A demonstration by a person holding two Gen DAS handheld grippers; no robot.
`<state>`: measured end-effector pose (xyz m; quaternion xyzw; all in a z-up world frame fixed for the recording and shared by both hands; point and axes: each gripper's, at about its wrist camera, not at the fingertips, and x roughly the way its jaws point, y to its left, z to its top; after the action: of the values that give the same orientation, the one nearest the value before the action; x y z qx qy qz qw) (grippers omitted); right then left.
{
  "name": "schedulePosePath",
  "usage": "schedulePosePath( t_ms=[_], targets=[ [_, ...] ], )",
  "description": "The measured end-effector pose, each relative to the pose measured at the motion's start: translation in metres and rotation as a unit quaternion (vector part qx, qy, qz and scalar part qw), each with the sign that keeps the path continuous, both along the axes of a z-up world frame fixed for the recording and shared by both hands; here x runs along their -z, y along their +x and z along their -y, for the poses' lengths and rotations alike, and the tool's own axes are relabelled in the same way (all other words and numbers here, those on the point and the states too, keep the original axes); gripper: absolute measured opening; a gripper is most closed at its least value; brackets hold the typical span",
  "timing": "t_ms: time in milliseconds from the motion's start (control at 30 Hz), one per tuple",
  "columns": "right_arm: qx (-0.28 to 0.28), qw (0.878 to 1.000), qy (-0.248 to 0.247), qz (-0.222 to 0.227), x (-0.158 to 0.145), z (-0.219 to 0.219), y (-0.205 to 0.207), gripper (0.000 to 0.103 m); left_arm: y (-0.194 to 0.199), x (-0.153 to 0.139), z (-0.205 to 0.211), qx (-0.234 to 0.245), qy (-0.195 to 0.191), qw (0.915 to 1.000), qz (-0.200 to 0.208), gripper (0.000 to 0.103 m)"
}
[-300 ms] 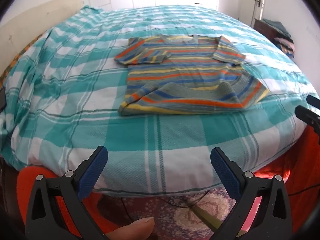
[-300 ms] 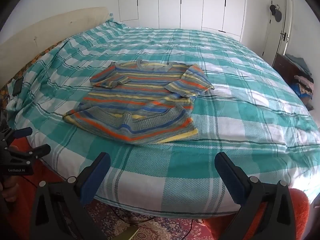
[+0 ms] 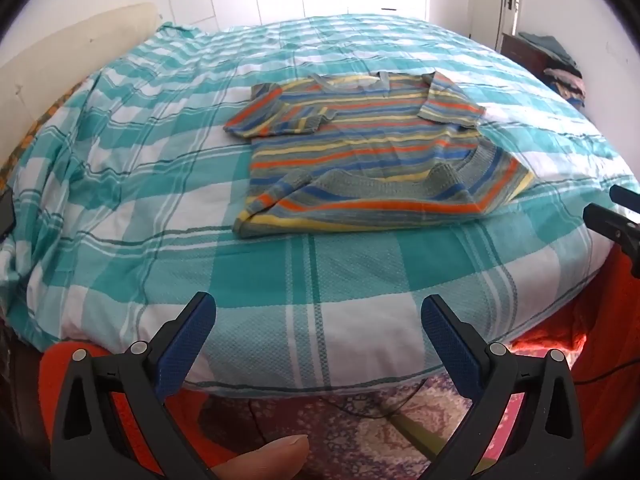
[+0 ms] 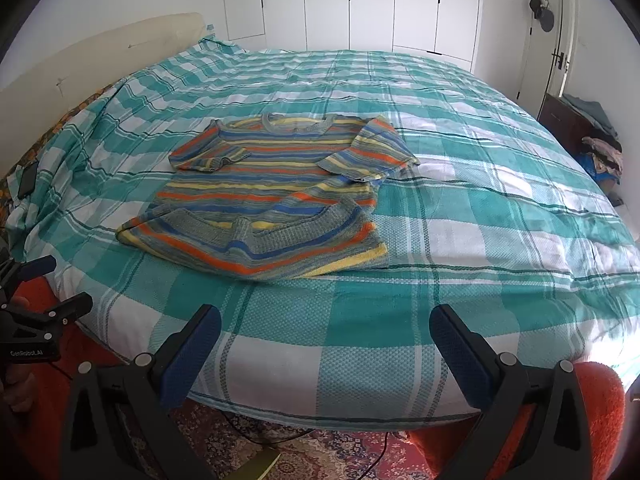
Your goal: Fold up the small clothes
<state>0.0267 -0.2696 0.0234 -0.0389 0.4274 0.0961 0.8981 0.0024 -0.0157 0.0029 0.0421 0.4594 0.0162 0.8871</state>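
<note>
A small striped knit T-shirt (image 3: 360, 148) in orange, blue, yellow and grey lies flat on the bed, its bottom hem folded up over the body. It also shows in the right wrist view (image 4: 272, 196). My left gripper (image 3: 318, 320) is open and empty, held off the bed's near edge, well short of the shirt. My right gripper (image 4: 324, 332) is open and empty, also off the near edge. The right gripper shows at the right edge of the left wrist view (image 3: 612, 212), and the left gripper at the left edge of the right wrist view (image 4: 44, 288).
The bed (image 3: 160, 208) has a teal and white checked cover. A headboard (image 4: 80, 60) stands at the left, white wardrobes (image 4: 372, 4) at the back. A dark cabinet (image 4: 568, 120) with piled clothes stands at the right. A patterned rug (image 4: 340, 456) and cables lie below.
Both grippers have shifted very slightly; the shirt lies as before and both stay open.
</note>
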Motion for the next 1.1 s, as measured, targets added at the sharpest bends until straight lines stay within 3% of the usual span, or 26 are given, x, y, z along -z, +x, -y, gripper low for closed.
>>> schedulePosePath(
  t_ms=[1100],
  targets=[
    [0.01,1.0,0.0,-0.008,0.012,0.002,0.002,0.103,-0.007,0.004,-0.003,0.001,0.017,0.9998,0.011,0.102]
  ],
)
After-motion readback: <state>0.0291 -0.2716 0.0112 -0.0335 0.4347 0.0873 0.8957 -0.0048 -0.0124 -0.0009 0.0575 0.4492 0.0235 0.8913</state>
